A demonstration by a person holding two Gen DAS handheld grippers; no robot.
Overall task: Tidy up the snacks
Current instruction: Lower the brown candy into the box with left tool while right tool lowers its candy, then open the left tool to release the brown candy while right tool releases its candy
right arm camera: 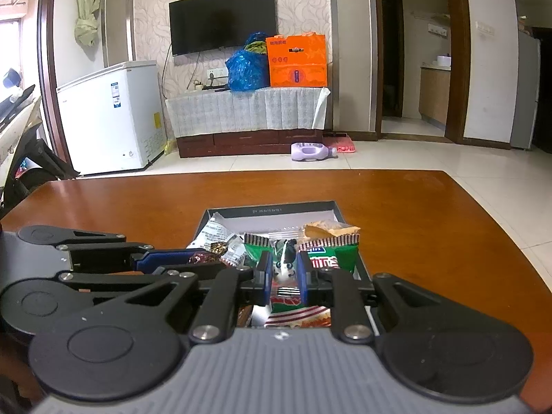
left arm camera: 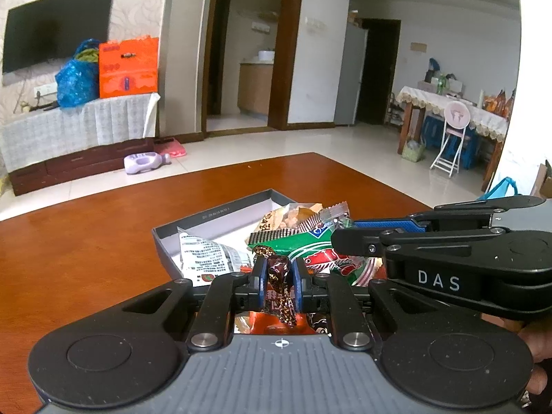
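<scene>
I have both tools over the shallow grey cardboard box with a white inside (right arm camera: 269,211), which sits on the glossy reddish-brown wooden tabletop (right arm camera: 431,227) toward its near edge, well in from the far edge. My left gripper (left arm camera: 279,281) is clamped tight on a small dark brown candy in a gold-patterned twisted wrapper (left arm camera: 277,269), held just above the pile. My right gripper (right arm camera: 283,272) is pinched on a little black-and-white wrapped sweet (right arm camera: 286,258), also over the box.

Most of the snacks look to be in already: a white printed packet (left arm camera: 207,258) lies at the box's left side, a green and red striped-edge bag (left arm camera: 310,248) fills the middle, and a clear bag of tan crackers (left arm camera: 293,215) rests at the far right corner. I see no snacks loose on the tabletop. I judge the job nearly done; what remains is setting these two sweets in and perhaps tidying the heap.
</scene>
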